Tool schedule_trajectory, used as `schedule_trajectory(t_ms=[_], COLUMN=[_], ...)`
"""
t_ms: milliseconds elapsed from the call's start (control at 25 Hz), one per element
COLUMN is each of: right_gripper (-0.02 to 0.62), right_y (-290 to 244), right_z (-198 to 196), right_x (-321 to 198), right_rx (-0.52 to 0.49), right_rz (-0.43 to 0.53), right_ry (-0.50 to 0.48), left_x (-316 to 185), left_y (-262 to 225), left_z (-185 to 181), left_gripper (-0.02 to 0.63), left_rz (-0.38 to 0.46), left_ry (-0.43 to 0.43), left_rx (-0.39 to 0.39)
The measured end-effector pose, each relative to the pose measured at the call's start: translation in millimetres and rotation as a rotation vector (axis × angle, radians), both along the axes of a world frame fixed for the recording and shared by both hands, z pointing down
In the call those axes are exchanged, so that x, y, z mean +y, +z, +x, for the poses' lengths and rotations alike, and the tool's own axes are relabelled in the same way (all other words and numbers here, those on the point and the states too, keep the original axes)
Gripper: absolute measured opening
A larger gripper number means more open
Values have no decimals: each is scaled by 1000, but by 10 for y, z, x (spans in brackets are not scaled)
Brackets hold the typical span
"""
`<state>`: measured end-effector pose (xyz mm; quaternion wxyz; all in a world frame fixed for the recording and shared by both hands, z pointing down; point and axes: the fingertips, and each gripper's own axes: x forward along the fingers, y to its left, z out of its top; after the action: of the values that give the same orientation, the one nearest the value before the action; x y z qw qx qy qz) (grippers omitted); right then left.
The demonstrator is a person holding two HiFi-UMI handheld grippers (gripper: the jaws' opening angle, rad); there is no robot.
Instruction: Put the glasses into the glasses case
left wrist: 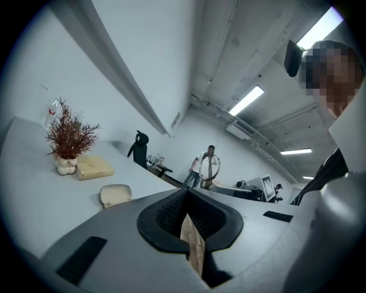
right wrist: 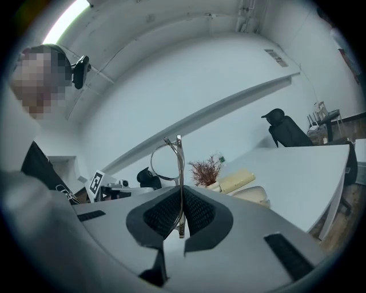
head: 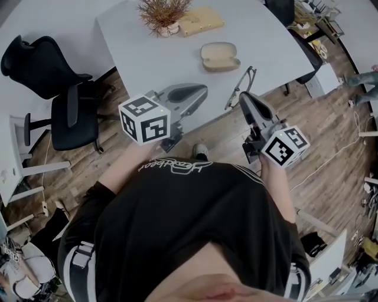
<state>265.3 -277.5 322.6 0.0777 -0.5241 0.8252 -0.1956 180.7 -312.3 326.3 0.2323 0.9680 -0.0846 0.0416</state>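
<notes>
The thin-framed glasses [head: 241, 87] hang over the near edge of the white table [head: 153, 59], pinched by one temple in my right gripper [head: 244, 96], which is shut on them. In the right gripper view the glasses [right wrist: 170, 159] stand upright between the black pads [right wrist: 197, 213]. The beige glasses case [head: 220, 57] lies closed on the table beyond them; it also shows as the case [right wrist: 251, 194] and the case [left wrist: 116, 194]. My left gripper [head: 204, 89] is over the table edge to the left, jaws together with nothing held [left wrist: 186, 193].
A dried plant in a small pot [head: 162, 13] and a flat beige box [head: 201, 20] sit at the table's far side. A black office chair [head: 65, 100] stands on the wooden floor to the left. A person [left wrist: 197, 169] stands far off.
</notes>
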Motion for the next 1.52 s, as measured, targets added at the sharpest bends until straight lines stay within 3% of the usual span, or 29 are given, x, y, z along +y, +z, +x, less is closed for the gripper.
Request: schedule_trajectory(t_ms=[440,840,1320,1520], right_gripper=[15,15,15,15], right_y=[167,431,687,831], right_z=[521,661,860,863], right_x=[-884,-1456,-2034,-2273], right_rx=[9,67,423,612], right_rz=[-20,-67,-66,-80], right_ry=[-116,-180,-268,-367], left_x=[-717,-1089,-1366,-1413], left_y=[167,382,562,647], left_z=[508,484,369,344], left_gripper=[6,6,6,6], left_rz=[-23,-55,-91,-103], left_ry=[-90,-166,-229,-239], left_rx=[-10,-44,-58,-76])
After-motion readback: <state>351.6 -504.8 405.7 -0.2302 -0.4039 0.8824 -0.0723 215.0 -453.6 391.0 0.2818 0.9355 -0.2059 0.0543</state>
